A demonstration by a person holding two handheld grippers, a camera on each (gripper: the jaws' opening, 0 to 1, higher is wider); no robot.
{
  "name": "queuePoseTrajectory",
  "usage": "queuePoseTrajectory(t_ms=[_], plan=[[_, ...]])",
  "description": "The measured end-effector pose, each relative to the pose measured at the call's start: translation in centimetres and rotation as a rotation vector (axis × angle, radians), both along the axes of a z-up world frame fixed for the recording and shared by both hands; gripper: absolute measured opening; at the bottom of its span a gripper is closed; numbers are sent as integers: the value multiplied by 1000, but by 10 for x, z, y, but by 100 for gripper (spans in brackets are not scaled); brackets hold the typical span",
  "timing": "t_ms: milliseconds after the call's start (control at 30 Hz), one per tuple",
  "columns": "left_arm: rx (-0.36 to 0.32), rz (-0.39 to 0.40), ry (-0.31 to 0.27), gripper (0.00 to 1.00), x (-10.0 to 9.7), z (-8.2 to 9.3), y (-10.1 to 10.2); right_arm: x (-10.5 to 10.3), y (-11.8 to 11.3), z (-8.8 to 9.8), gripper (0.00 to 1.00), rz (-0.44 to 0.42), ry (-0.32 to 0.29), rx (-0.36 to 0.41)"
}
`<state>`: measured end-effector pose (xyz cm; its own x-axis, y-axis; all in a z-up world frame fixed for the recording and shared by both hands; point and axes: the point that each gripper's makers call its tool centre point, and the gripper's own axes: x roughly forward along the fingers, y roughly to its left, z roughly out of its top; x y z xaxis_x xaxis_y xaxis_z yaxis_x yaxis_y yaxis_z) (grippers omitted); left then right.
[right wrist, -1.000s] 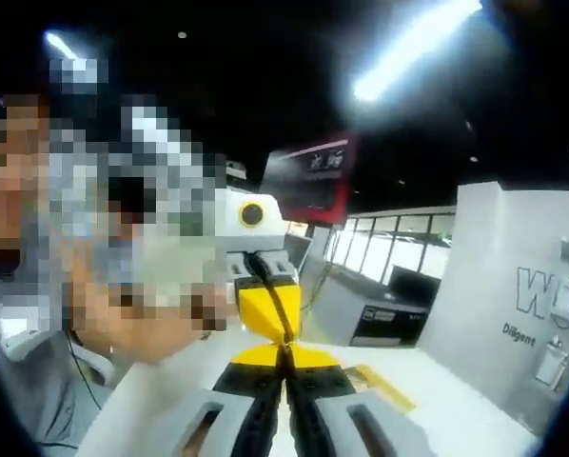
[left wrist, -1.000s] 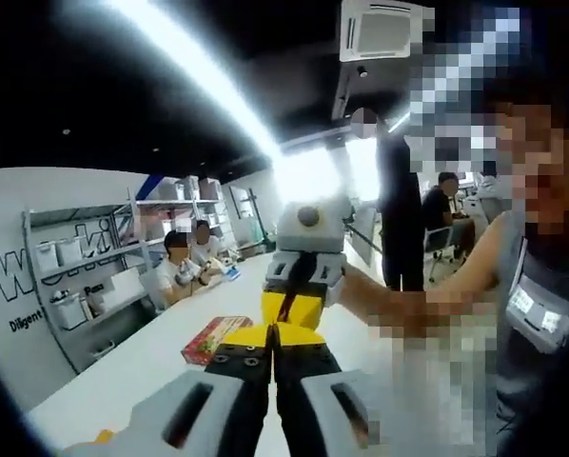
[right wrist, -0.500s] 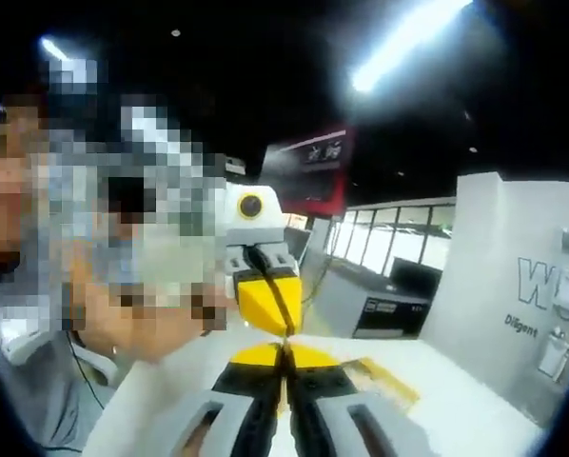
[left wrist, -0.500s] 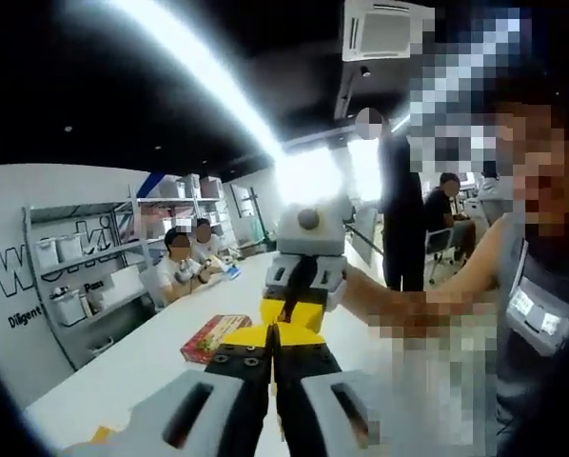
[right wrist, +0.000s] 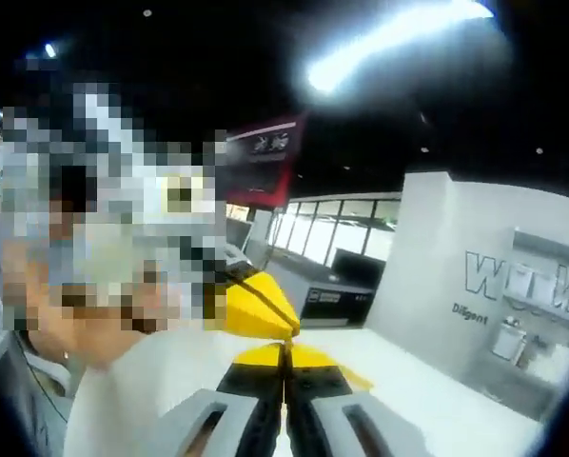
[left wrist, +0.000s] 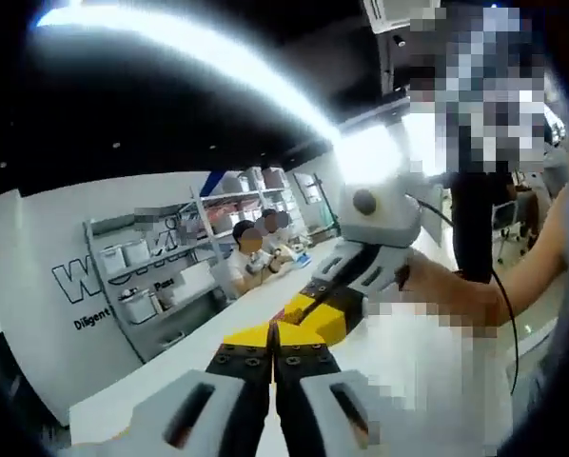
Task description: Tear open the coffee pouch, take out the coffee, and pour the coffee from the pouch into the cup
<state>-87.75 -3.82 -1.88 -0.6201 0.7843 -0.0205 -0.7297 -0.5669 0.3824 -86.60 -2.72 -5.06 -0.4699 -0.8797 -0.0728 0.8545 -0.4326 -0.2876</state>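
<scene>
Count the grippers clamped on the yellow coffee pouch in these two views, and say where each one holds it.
2. The left gripper pinches the near edge of the coffee pouch; the right gripper pinches its far edge, opposite.

Two hand-held tongs, grey-bodied with black jaws.

In the left gripper view the left tongs (left wrist: pixel 274 348) rise from the bottom edge as two pale grey arms, each with a dark slot, running into black jaw blocks set with small round screws near the tips. In that same view the right tongs (left wrist: pixel 315 303) have a light grey-white housing, black jaws and a thin black cable trailing off behind them. In the right gripper view the right tongs (right wrist: pixel 285 360) have the same build: pale grey slotted arms below, black jaws above. The person wears a light, short-sleeved top.
</scene>
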Motion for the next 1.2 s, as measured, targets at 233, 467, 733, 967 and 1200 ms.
queuePoseTrajectory(t_ms=[233,467,733,967,1200], plan=[[-14,90,38,1,9,-12,20,-11,5,-2,0,-36,-12,-11],[4,219,89,1,-1,-14,9,-13,8,3,0,-25,-20,-18],[188,8,-26,1,11,11,-8,-7,3,-1,0,15,-29,-6],[262,-107,-122,1,23,15,-15,4,-5,-4,0,59,-26,10],[198,-45,-87,2,22,9,-18,11,-9,-8,0,85,-26,26]])
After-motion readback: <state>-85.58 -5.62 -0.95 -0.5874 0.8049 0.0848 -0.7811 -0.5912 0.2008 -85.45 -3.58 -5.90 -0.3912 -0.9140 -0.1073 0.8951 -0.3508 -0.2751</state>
